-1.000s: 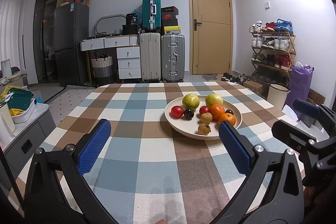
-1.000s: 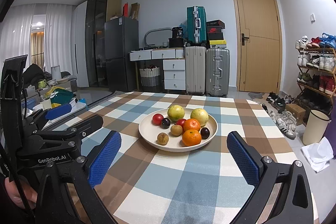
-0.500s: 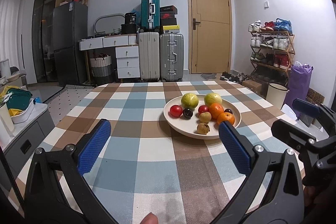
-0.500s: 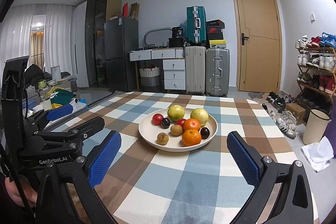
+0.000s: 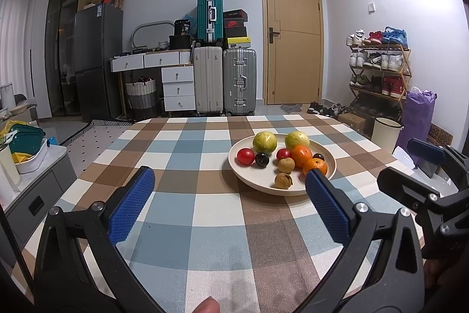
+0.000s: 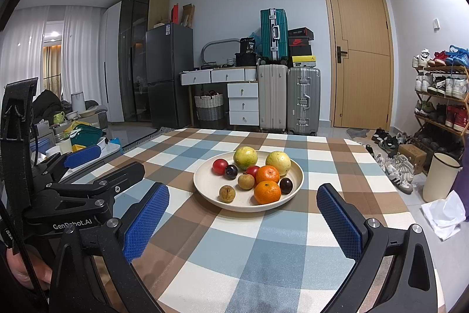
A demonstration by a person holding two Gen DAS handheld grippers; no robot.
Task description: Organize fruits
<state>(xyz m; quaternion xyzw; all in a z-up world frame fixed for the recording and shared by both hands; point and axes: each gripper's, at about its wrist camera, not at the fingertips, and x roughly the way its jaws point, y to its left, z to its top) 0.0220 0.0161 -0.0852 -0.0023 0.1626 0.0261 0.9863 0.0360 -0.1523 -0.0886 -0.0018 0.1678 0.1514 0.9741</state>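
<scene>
Right wrist view first: we see the cream plate (image 6: 205, 195) sitting dead ahead on the checked tablecloth (image 6: 263, 254), fruit piled in it, and our right gripper (image 6: 242, 203) hangs just short of its near rim, blue pads spread wide, nothing between them. Nearest us there is an orange (image 6: 267, 191), with a small brown fruit (image 6: 227, 193) beside it. Over on the left wrist view, our left gripper (image 5: 229, 187) is also gaping wide and empty, but the plate (image 5: 258, 184) lies ahead and off to its right. So we judge the right hand the better lined up: a straight push forward meets the fruit, while the left would need to swing across.
</scene>
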